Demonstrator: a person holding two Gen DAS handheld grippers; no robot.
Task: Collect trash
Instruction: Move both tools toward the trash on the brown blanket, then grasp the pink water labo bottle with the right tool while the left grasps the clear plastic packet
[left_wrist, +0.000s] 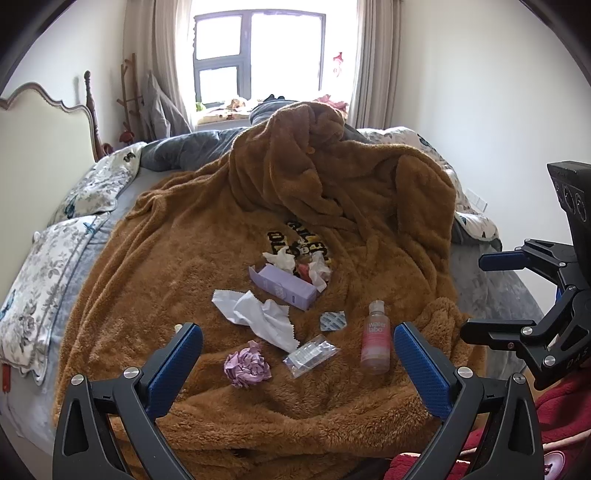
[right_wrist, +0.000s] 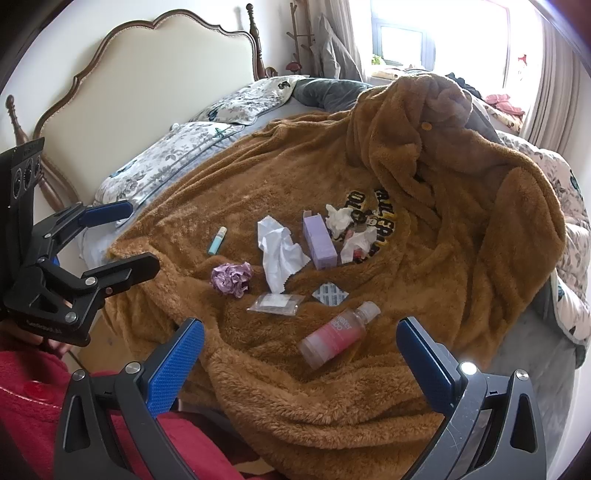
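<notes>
Trash lies on a brown fleece blanket (left_wrist: 184, 266) on a bed. There is a pink bottle (left_wrist: 375, 339) (right_wrist: 338, 335), a crumpled purple paper ball (left_wrist: 246, 365) (right_wrist: 232, 278), a clear plastic packet (left_wrist: 310, 354) (right_wrist: 276, 304), a white tissue (left_wrist: 258, 317) (right_wrist: 279, 254), a purple box (left_wrist: 284, 286) (right_wrist: 318, 240), a small blue-white wrapper (left_wrist: 332, 320) (right_wrist: 330, 293), crumpled white tissues (left_wrist: 314, 267) (right_wrist: 349, 230) and a small blue tube (right_wrist: 217, 240). My left gripper (left_wrist: 297, 354) is open and empty, just short of the trash. My right gripper (right_wrist: 301, 350) is open and empty, near the bottle.
Floral pillows (left_wrist: 48, 280) (right_wrist: 173, 158) lie along the cream headboard (right_wrist: 122, 77). The blanket bunches into a high mound (left_wrist: 332, 155) at the far side. A window (left_wrist: 258, 51) with curtains is behind. The person's red sleeve (right_wrist: 33, 398) is at the lower left.
</notes>
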